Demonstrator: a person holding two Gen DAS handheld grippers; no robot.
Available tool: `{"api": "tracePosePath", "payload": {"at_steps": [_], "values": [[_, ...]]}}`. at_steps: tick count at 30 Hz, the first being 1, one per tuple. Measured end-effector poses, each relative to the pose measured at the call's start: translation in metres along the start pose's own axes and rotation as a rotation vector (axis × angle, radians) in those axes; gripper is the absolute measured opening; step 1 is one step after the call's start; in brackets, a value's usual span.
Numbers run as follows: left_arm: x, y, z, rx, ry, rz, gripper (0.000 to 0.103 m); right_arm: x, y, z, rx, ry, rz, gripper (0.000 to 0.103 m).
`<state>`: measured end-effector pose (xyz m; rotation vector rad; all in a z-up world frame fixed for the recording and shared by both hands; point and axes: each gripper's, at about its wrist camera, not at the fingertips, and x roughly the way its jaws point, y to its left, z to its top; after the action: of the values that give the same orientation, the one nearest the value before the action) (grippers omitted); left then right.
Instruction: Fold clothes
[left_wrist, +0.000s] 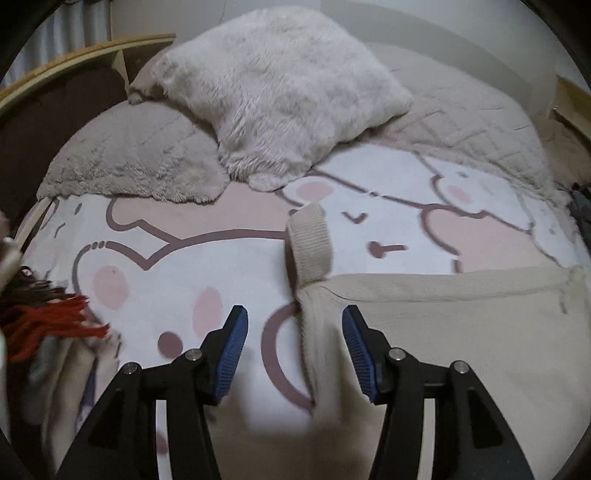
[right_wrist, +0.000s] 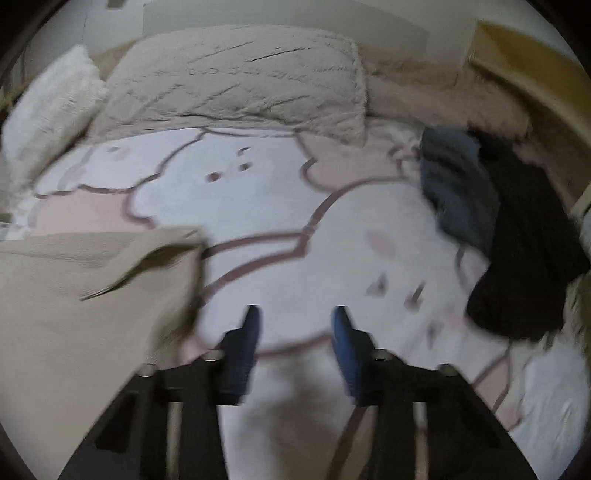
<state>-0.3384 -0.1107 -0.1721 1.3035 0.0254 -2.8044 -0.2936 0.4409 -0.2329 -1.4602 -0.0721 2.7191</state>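
Cream knit garment (left_wrist: 461, 350) lies flat on the bedspread (left_wrist: 184, 280), filling 3 to 5 o'clock of the left wrist view; its ribbed cuff (left_wrist: 309, 243) sticks up toward 12 from the garment's left edge. In the right wrist view the same garment (right_wrist: 74, 314) sits at 8–9 o'clock, top corner folded over.

Left gripper (left_wrist: 294, 347): jaws apart, nothing between them, right pad over the garment's left edge, left pad over bare bedspread. Right gripper (right_wrist: 295, 343): jaws apart, empty, over bare bedspread just right of the garment; view blurred.

Bedspread is white and pink with cartoon outlines. White furry pillow (left_wrist: 273, 88) at 12, resting on a beige pillow (left_wrist: 136, 158) at 10. Red-and-dark fringed cloth (left_wrist: 44, 321) at 9. In the right view, a blue-grey garment (right_wrist: 454, 188) and a black garment (right_wrist: 524, 251) are piled at 2–3 o'clock, touching each other. Beige pillow (right_wrist: 236, 81) at 12.
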Motion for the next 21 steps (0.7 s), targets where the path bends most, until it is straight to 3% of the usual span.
{"api": "tracePosePath", "payload": {"at_steps": [2,5,6,7,9,12,13,19,21], "values": [[-0.014,-0.013,-0.002,0.022,-0.013,-0.032,0.053,-0.014,0.024,-0.019,-0.021,0.0,0.133,0.033],[-0.036,-0.039,-0.011,0.055,-0.021,-0.114,0.053,-0.022,0.063,-0.05,-0.117,0.075,0.325,0.033],[-0.041,-0.051,-0.014,0.068,-0.018,-0.14,0.053,-0.021,0.071,-0.059,-0.152,0.104,0.351,0.033],[-0.046,-0.063,-0.018,0.083,-0.015,-0.165,0.053,-0.016,0.073,-0.068,-0.197,0.125,0.294,0.033],[-0.054,-0.087,-0.026,0.125,-0.004,-0.211,0.053,0.0,0.066,-0.081,-0.269,0.147,0.095,0.033],[-0.064,-0.123,-0.041,0.215,0.006,-0.232,0.053,0.013,0.004,-0.079,-0.075,0.169,-0.17,0.033],[-0.065,-0.133,-0.046,0.242,0.01,-0.233,0.053,0.008,-0.005,-0.08,-0.037,0.163,-0.18,0.033],[-0.04,-0.193,-0.075,0.368,0.086,-0.201,0.053,-0.052,-0.005,-0.095,0.031,0.075,0.076,0.033],[-0.022,-0.21,-0.081,0.397,0.123,-0.176,0.053,-0.053,0.007,-0.112,0.01,0.111,0.167,0.033]]}}
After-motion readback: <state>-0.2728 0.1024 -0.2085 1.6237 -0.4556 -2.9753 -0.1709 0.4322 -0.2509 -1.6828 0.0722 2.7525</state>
